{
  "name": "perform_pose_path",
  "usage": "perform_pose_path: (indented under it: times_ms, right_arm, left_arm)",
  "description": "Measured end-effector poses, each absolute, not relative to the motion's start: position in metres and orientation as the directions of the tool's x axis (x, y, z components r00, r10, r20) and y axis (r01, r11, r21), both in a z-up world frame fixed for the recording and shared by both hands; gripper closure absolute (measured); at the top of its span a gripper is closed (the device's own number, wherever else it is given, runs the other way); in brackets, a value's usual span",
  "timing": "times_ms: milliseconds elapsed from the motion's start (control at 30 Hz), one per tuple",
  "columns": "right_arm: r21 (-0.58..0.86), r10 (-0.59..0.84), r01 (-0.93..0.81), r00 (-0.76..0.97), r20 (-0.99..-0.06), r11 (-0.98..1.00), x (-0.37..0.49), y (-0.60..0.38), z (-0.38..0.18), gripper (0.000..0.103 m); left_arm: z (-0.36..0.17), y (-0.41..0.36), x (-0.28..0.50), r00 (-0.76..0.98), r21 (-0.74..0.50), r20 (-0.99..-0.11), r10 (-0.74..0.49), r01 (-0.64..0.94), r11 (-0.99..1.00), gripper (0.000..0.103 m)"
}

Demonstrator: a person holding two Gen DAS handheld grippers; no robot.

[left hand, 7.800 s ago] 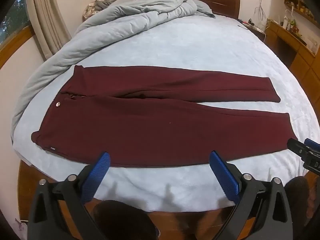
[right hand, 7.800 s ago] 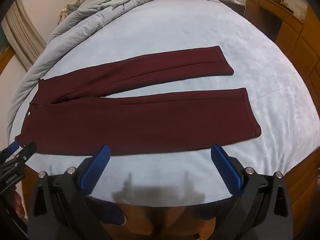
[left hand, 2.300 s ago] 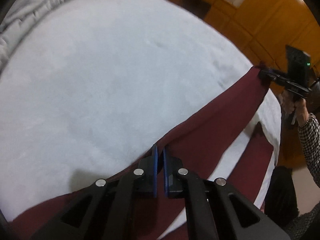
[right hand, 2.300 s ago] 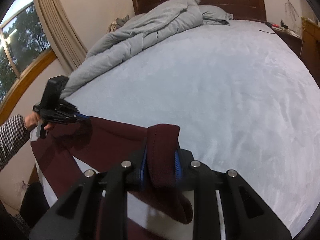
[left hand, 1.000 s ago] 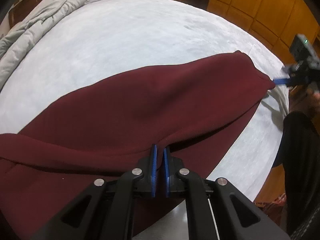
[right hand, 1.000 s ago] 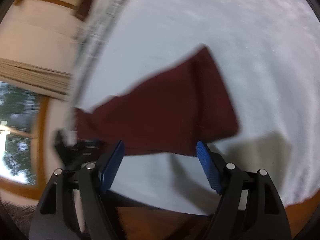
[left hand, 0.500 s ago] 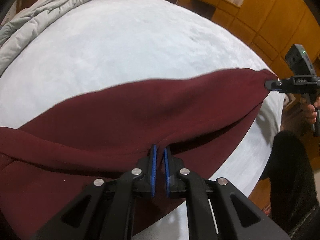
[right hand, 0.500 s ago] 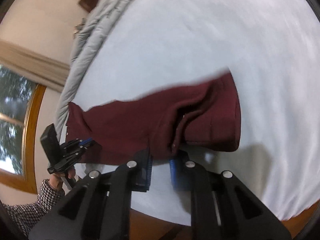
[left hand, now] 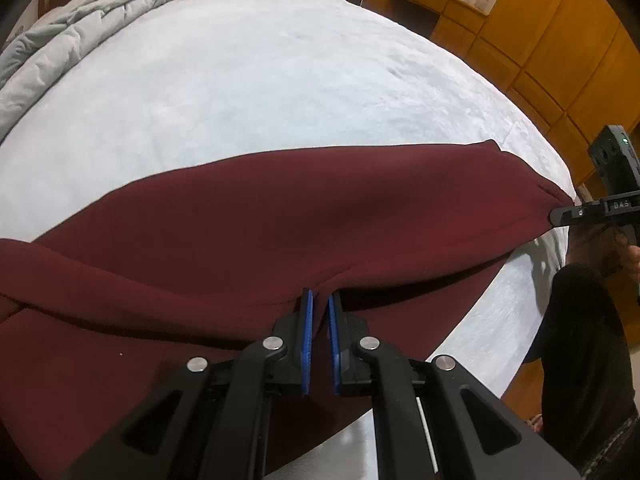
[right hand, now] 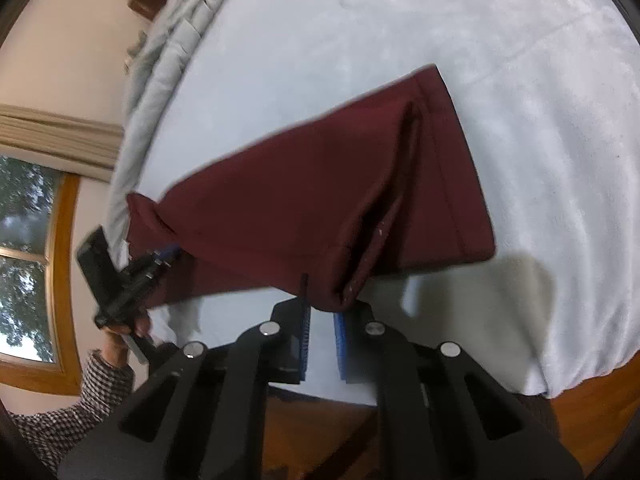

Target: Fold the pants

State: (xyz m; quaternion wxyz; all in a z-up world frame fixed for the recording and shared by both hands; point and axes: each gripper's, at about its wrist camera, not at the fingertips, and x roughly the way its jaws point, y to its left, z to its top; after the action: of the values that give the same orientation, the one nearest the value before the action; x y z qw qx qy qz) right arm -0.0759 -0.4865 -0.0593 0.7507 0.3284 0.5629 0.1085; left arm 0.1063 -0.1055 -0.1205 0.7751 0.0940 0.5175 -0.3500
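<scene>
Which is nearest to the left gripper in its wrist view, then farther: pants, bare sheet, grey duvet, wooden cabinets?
1. Pants: pinched in the left gripper.
2. Bare sheet: just beyond the pants.
3. Grey duvet far left and wooden cabinets far right: too close to call.

Maroon pants (left hand: 280, 208), pale blue bedsheet (left hand: 260, 80), grey duvet (left hand: 80, 20), blue-padded black fingers (left hand: 306, 344), checked sleeve (right hand: 80, 400)

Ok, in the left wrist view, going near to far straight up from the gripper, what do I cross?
left gripper → maroon pants → pale blue bedsheet → grey duvet bunched at the far left end of the bed.
</scene>
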Motion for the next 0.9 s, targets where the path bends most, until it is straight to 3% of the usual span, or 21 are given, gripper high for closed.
perform_pose_path:
  times_ms: [100, 200, 233, 300, 367, 433, 600, 633, 700, 767, 900]
  right_arm:
    - [0.613, 0.522, 0.146, 0.396, -0.756, 0.777, -0.072, -0.484, -0.039, 0.093]
    - [0.585, 0.488, 0.135, 0.421, -0.765, 0.800, -0.063, -0.490, -0.029, 0.083]
    - [0.565, 0.467, 0.156, 0.410, -0.783, 0.810, -0.060, -0.494, -0.031, 0.076]
    - [0.532, 0.434, 0.203, 0.380, -0.816, 0.822, -0.052, -0.499, -0.042, 0.049]
    - [0.481, 0.389, 0.252, 0.339, -0.856, 0.840, -0.050, -0.505, -0.056, 0.037]
    - [0.482, 0.397, 0.286, 0.309, -0.864, 0.828, -0.050, -0.508, -0.070, 0.036]
    - [0.528, 0.451, 0.305, 0.290, -0.844, 0.793, -0.044, -0.501, -0.093, 0.039]
    - [0.537, 0.459, 0.293, 0.295, -0.838, 0.791, -0.041, -0.499, -0.094, 0.048]
    - [0.503, 0.429, 0.270, 0.290, -0.855, 0.821, -0.037, -0.495, -0.091, 0.081]
    - [0.515, 0.434, 0.253, 0.315, -0.844, 0.819, -0.035, -0.497, -0.085, 0.093]
    - [0.550, 0.440, 0.188, 0.418, -0.795, 0.814, -0.036, -0.506, -0.054, 0.095]
  left_arm:
    - [-0.121, -0.105, 0.109, 0.214, -0.230, -0.864, -0.456, 0.637, 0.735, 0.096]
    - [-0.122, -0.104, 0.109, 0.215, -0.234, -0.861, -0.462, 0.640, 0.732, 0.096]
    - [-0.123, -0.103, 0.110, 0.214, -0.237, -0.859, -0.465, 0.638, 0.733, 0.096]
    - [-0.124, -0.103, 0.110, 0.214, -0.243, -0.856, -0.470, 0.634, 0.734, 0.096]
    - [-0.125, -0.102, 0.110, 0.215, -0.246, -0.855, -0.473, 0.634, 0.733, 0.096]
    - [-0.126, -0.102, 0.110, 0.214, -0.241, -0.856, -0.471, 0.640, 0.729, 0.096]
    - [-0.128, -0.109, 0.115, 0.225, -0.210, -0.865, -0.448, 0.649, 0.731, 0.096]
    - [-0.128, -0.112, 0.116, 0.231, -0.199, -0.868, -0.440, 0.650, 0.733, 0.096]
    - [-0.129, -0.115, 0.118, 0.237, -0.182, -0.874, -0.424, 0.649, 0.739, 0.096]
    - [-0.129, -0.117, 0.121, 0.240, -0.181, -0.876, -0.419, 0.642, 0.745, 0.096]
    - [-0.122, -0.114, 0.123, 0.230, -0.222, -0.862, -0.451, 0.628, 0.745, 0.096]
